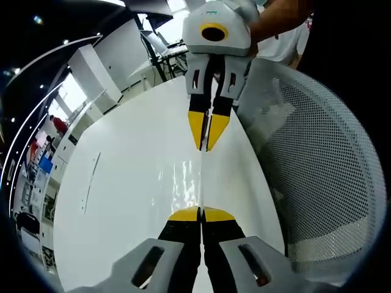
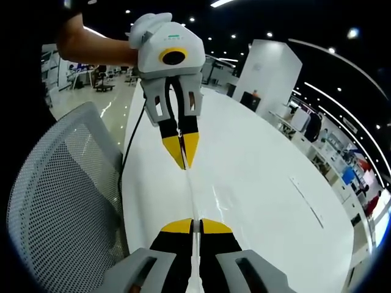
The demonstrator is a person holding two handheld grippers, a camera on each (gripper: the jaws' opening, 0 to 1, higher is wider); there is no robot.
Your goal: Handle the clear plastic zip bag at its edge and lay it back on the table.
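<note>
The left claw [image 1: 200,214] with yellow tips is pressed together on one edge of the clear plastic zip bag [image 1: 192,180], stretched taut above the glossy white worktop [image 1: 128,183]; the right claw [image 2: 195,226] pinches the opposite edge, beside a grey mesh chair [image 2: 61,201]

The clear plastic zip bag [image 1: 198,177] hangs stretched edge-on between the left gripper [image 1: 201,215] and right gripper [image 2: 195,226], above the white table [image 1: 134,183], with the grey mesh chair [image 1: 317,177] alongside.
</note>
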